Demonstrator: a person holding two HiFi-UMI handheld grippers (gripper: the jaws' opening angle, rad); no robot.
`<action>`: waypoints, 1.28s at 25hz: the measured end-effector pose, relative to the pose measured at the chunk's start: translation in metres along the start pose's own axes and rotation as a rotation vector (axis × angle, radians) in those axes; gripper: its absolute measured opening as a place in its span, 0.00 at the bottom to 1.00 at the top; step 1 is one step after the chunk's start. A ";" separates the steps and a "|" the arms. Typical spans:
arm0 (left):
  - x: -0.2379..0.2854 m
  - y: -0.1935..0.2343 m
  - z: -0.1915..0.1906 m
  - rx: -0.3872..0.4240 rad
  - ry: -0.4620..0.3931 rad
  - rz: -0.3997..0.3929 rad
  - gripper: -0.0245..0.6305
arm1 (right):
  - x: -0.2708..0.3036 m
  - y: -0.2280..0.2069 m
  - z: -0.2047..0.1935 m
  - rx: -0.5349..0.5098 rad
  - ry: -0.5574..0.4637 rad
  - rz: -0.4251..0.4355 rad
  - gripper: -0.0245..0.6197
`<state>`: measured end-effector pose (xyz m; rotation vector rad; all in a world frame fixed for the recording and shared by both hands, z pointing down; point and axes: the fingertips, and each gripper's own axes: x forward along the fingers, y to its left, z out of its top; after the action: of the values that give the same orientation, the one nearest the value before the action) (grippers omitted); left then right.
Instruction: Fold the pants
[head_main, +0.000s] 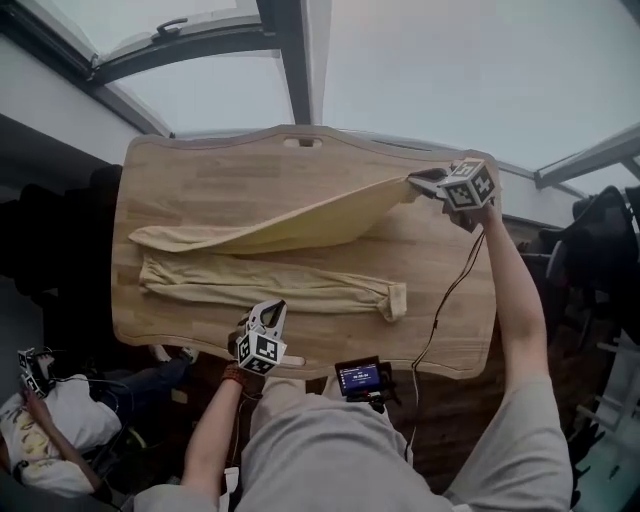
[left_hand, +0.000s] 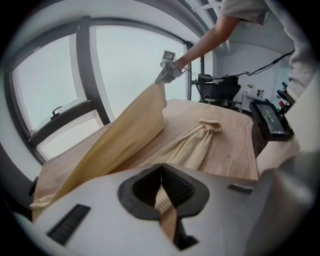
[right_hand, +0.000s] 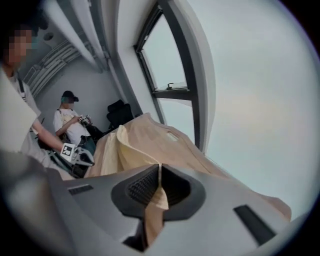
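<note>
pants (head_main: 300, 228) on the desk (head_main: 200, 165), one leg pinched in the right gripper (head_main: 425, 182) above its far right corner. left gripper (head_main: 271, 308) closed, empty, by the desk's near edge.

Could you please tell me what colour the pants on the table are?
Pale yellow pants, clearest in the head view.

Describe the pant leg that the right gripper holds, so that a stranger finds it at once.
On the wooden table lie pale yellow pants. The far leg has its end pinched in the right gripper and raised off the wood; the near leg lies flat.
</note>
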<state>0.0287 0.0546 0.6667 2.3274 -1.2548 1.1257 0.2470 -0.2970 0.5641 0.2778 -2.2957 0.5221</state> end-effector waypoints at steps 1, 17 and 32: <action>0.001 -0.002 -0.001 -0.007 0.006 0.006 0.05 | 0.004 -0.024 0.003 0.022 -0.007 -0.061 0.07; 0.036 -0.010 -0.033 0.134 0.123 -0.061 0.08 | 0.062 0.188 -0.234 0.247 0.223 -0.115 0.36; 0.076 -0.067 -0.034 0.383 0.169 -0.265 0.21 | 0.004 0.151 -0.269 0.371 0.164 -0.398 0.05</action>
<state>0.0895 0.0683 0.7535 2.4994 -0.6921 1.5334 0.3614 -0.0417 0.6945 0.8209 -1.9062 0.7289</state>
